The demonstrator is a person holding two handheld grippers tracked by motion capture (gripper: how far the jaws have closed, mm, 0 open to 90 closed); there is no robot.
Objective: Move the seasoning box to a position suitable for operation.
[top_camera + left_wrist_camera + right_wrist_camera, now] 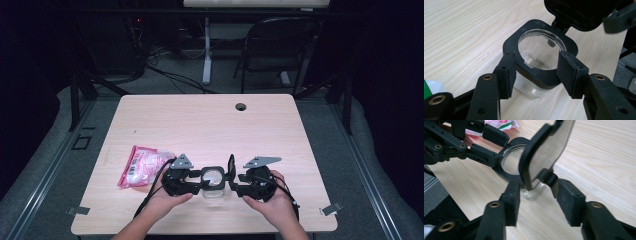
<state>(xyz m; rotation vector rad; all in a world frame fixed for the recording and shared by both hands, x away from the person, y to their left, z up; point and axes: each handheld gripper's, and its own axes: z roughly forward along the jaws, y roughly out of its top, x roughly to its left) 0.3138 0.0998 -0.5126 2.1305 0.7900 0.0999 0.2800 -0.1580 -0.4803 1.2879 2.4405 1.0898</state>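
Observation:
A small clear jar [212, 182] with a black square collar [511, 42] stands near the table's front edge. Its hinged black lid [231, 165] is swung up on edge. My left gripper [537, 60] is shut on the collar, one pad on each side; it also shows from the right gripper view [499, 147]. My right gripper [538, 187] comes in from the other side, its jaws apart around the lower part of the raised lid [549, 147] by the hinge. I see no pad pressing on the lid.
A pink and white plastic packet [142, 165] lies on the light wooden table [200, 125], left of the left hand. A cable hole [241, 106] sits near the far edge. A dark chair [280, 40] and a desk leg stand beyond the table.

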